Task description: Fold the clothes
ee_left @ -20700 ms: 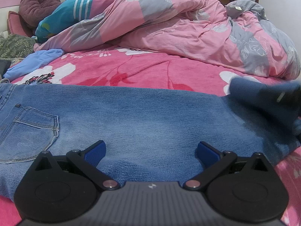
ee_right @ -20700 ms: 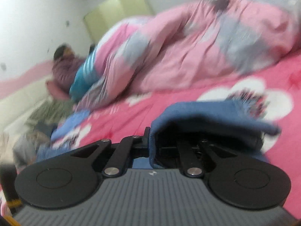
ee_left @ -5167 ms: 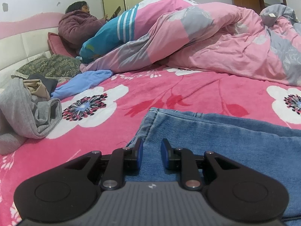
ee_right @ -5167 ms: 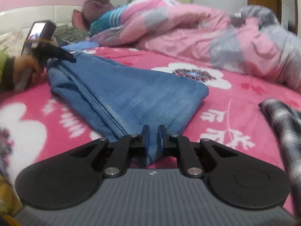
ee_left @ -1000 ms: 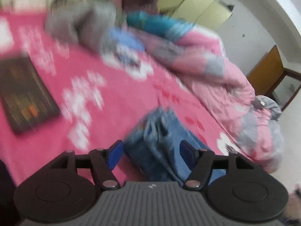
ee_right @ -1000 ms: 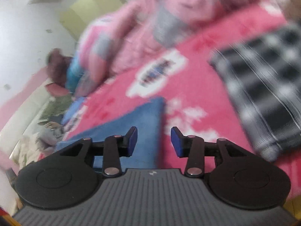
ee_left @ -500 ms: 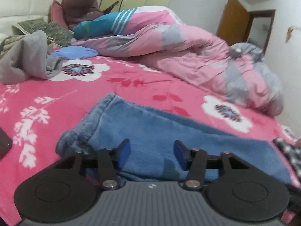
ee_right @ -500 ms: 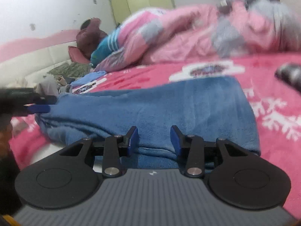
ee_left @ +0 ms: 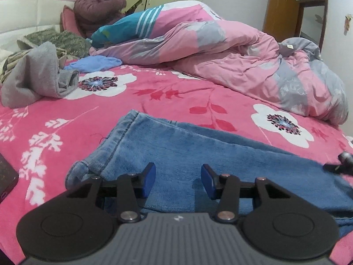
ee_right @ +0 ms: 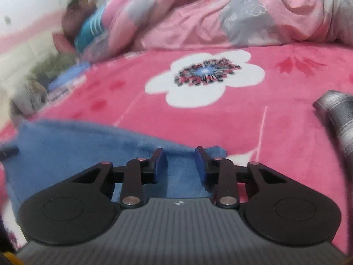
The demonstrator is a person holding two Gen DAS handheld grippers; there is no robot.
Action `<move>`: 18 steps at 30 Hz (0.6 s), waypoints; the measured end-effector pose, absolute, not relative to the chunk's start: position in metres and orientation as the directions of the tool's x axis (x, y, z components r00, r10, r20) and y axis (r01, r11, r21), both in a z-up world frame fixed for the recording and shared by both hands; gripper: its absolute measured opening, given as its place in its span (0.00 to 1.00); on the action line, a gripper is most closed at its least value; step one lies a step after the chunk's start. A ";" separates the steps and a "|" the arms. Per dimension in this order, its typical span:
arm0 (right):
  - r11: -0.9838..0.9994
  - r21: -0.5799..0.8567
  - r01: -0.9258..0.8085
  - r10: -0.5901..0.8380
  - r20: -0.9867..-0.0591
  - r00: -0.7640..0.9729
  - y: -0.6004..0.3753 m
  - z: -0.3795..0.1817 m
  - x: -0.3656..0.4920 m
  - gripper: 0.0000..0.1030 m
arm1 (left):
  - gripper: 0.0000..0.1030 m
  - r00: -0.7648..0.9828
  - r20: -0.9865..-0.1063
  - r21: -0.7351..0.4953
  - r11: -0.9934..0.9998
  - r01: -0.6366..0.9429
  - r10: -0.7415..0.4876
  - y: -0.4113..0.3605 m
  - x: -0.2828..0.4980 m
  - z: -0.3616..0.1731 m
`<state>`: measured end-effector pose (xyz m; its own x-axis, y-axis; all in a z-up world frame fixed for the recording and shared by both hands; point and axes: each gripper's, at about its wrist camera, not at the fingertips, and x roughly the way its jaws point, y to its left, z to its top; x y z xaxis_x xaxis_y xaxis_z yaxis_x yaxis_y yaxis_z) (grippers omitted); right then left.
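Folded blue jeans (ee_left: 198,152) lie across the pink flowered bed sheet (ee_left: 154,97). My left gripper (ee_left: 178,180) hovers open over the jeans just inside their left end, nothing pinched between its blue pads. In the right wrist view, the jeans (ee_right: 66,141) end in a corner that sits under my right gripper (ee_right: 180,164). Its jaws are closing, with the denim between them but a gap still showing at each pad. The right gripper's tip (ee_left: 339,165) shows at the far right of the left wrist view.
A rumpled pink and grey quilt (ee_left: 242,61) covers the far side, with a person (ee_left: 97,6) sitting at the headboard. A grey garment (ee_left: 33,75) and a light blue one (ee_left: 94,64) lie far left. A dark flat device (ee_left: 6,176) is near left; a striped garment (ee_right: 339,114) lies right.
My right gripper has swung to the jeans' right-hand corner and its jaws have narrowed. The left gripper came over the jeans' left end, narrowed, then held still.
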<state>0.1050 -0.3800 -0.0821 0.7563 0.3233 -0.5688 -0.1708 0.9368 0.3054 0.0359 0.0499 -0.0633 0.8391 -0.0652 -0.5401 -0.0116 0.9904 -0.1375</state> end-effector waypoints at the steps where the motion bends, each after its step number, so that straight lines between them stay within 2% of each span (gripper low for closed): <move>1: 0.939 0.303 -0.164 0.314 -0.554 0.771 -0.380 -0.072 0.098 0.28 | 0.47 0.841 -0.537 -0.133 0.991 -0.008 -0.065 0.049 0.035 -0.064; 4: 0.941 0.282 -0.188 0.305 -0.463 0.832 -0.371 -0.042 0.064 0.31 | 0.48 0.845 -0.530 -0.127 0.992 0.001 -0.069 0.048 0.033 -0.065; 6: 0.911 0.311 -0.269 0.379 -0.382 0.843 -0.360 -0.032 0.033 0.31 | 0.51 0.844 -0.530 -0.125 0.992 0.011 -0.076 0.047 0.034 -0.065; 8: 0.890 0.293 -0.348 0.437 -0.335 0.835 -0.337 -0.037 0.002 0.37 | 0.54 0.843 -0.531 -0.122 0.992 0.022 -0.084 0.047 0.034 -0.065; 11: 0.893 0.228 -0.389 0.449 -0.374 0.811 -0.302 -0.065 -0.019 0.50 | 0.59 0.843 -0.529 -0.107 0.993 0.051 -0.100 0.045 0.033 -0.065; 15: 0.939 0.082 -0.334 0.337 -0.409 0.848 -0.266 -0.103 -0.039 0.51 | 0.60 0.849 -0.517 -0.059 0.994 0.088 -0.105 0.042 0.031 -0.068; 18: 0.943 0.135 -0.304 0.332 -0.433 0.838 -0.266 -0.100 -0.035 0.52 | 0.60 0.864 -0.488 -0.078 0.992 0.100 -0.125 0.044 0.027 -0.066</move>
<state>-0.0350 -0.2658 -0.0998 0.8377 0.3322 -0.4334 -0.3043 0.9430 0.1348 0.0265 0.0437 -0.0658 0.8636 -0.1252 -0.4883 0.0997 0.9920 -0.0779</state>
